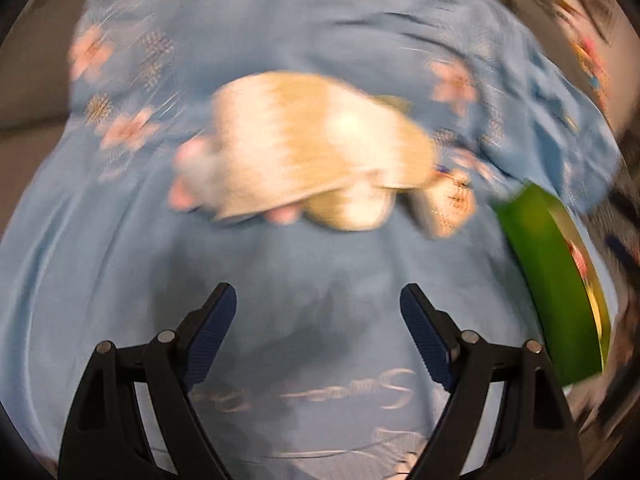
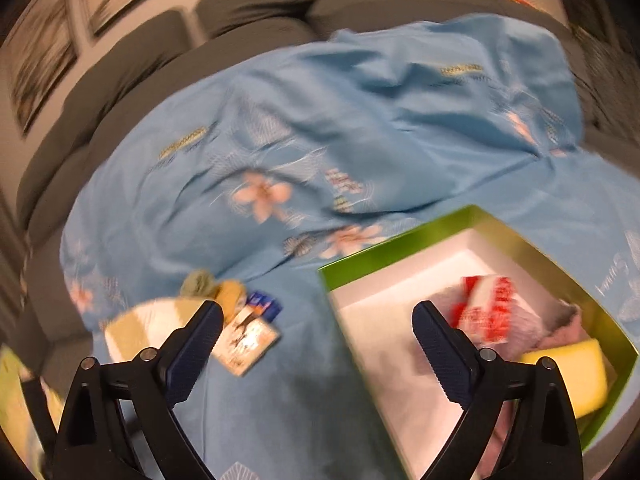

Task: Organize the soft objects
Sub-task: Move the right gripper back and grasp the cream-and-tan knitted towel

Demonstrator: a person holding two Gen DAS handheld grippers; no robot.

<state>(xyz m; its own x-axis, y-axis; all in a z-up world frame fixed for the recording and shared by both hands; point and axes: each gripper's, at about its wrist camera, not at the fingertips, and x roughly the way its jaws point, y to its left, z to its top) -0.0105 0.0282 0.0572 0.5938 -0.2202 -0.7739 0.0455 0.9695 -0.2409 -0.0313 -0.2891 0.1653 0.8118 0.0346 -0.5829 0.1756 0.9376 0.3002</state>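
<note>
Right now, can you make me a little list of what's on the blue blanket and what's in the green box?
surface: blue floral blanket spread over a grey sofa
on blanket: striped beige-and-white socks with a card tag
container: green box, open, white inside
in box: red-and-white cloth item, pinkish-grey cloth, yellow sponge
left hand-held gripper: open, holding nothing
right hand-held gripper: open, holding nothing
sharpness: both views blurred
</note>
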